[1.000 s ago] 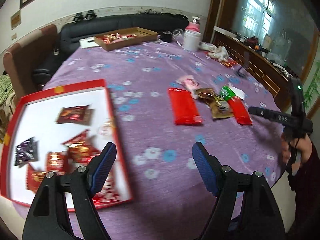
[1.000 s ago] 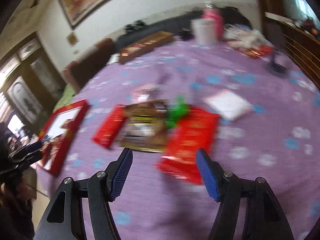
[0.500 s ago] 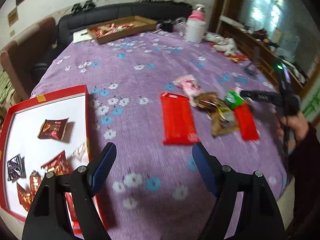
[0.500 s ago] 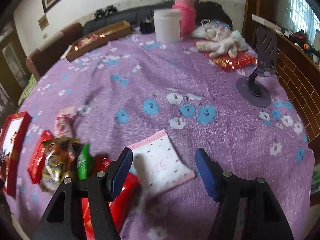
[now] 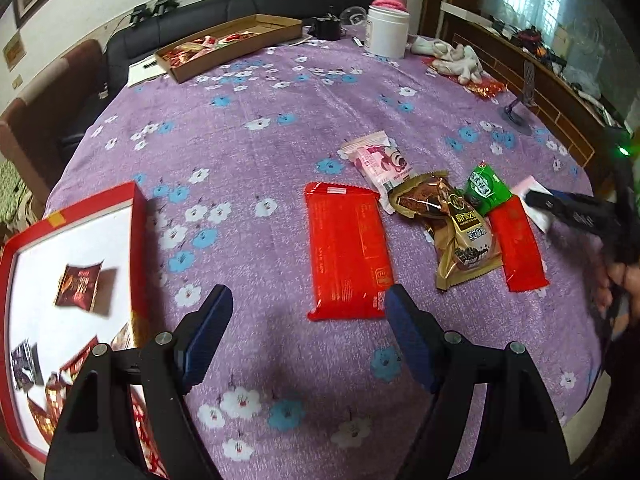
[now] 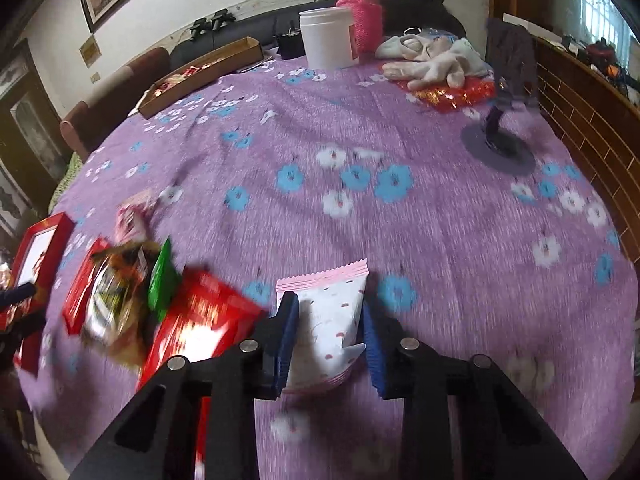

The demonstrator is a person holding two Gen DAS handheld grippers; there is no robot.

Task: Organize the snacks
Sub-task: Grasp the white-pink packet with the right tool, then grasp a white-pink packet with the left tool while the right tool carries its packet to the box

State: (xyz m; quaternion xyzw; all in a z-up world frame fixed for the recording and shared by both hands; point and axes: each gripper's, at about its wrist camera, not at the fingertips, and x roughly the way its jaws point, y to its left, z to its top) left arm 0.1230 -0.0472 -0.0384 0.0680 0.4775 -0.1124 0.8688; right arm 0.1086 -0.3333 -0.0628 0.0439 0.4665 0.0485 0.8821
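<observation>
just right of the red packet (image 6: 192, 332) on the counter (image 6: 400, 220), the right gripper (image 6: 326, 338) fingers pinch a light, crinkly white pouch (image 6: 332, 312) across its middle; left gripper (image 5: 306, 334) gapes empty.

My left wrist camera sits behind my left gripper (image 5: 306, 332) and looks low across the purple tablecloth (image 5: 256, 152) toward the far sofa, with the red tray (image 5: 136, 216) close at its left edge. My right wrist camera sits behind my right gripper (image 6: 326, 334), closer to the cloth and farther toward the table's right side, facing the white tub (image 6: 328, 38) and pink flask (image 6: 362, 20). Both views share the snack pile, including the green packet (image 5: 486, 188) (image 6: 162, 276), the cardboard box (image 5: 228, 46) (image 6: 200, 76) and the tray, and each catches the other gripper at its edge.
</observation>
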